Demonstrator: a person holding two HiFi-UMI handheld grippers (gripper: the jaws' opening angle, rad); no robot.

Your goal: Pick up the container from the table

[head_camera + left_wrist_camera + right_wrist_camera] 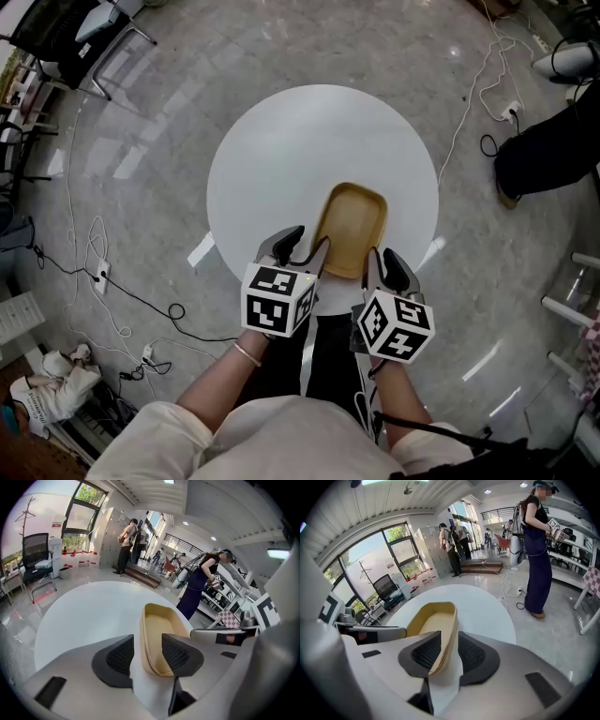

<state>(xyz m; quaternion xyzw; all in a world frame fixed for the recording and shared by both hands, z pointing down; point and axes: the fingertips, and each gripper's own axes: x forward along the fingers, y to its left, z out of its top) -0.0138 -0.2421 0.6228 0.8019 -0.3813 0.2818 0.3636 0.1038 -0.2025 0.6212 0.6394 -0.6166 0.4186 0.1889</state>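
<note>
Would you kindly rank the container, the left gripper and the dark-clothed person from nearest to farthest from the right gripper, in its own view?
1. container: its rim between the jaws.
2. left gripper: left, across the container.
3. dark-clothed person: right, beyond the table.

No text, label, brand, number or sign can be read anywhere in these views.

A tan container (352, 230) sits on a white table (281, 159) over grey mottled floor (169, 112).
</note>
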